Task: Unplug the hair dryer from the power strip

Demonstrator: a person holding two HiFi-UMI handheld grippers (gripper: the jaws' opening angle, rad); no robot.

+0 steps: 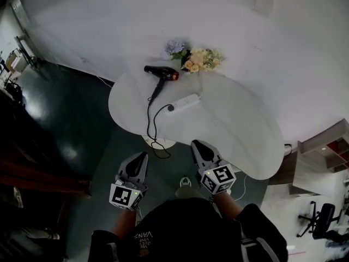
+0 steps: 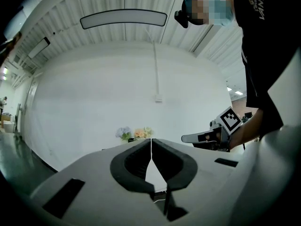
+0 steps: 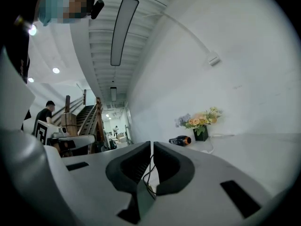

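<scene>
A black hair dryer (image 1: 162, 72) with an orange nozzle lies on the white table (image 1: 234, 130) near the flowers; in the right gripper view the hair dryer (image 3: 180, 140) shows ahead. Its black cord (image 1: 151, 119) runs to a plug in the white power strip (image 1: 184, 102) and loops off the table's near edge. My left gripper (image 1: 141, 158) and right gripper (image 1: 198, 146) are both shut and empty, held short of the table's near edge. In their own views, the left gripper (image 2: 151, 140) and right gripper (image 3: 152, 144) have jaws meeting at the tips.
A bunch of flowers (image 1: 197, 59) stands at the table's far side against the white wall. A round white table base (image 1: 159, 143) sits under the near edge. Dark floor (image 1: 65, 119) spreads left; an office chair (image 1: 322, 222) and shelves are at the right.
</scene>
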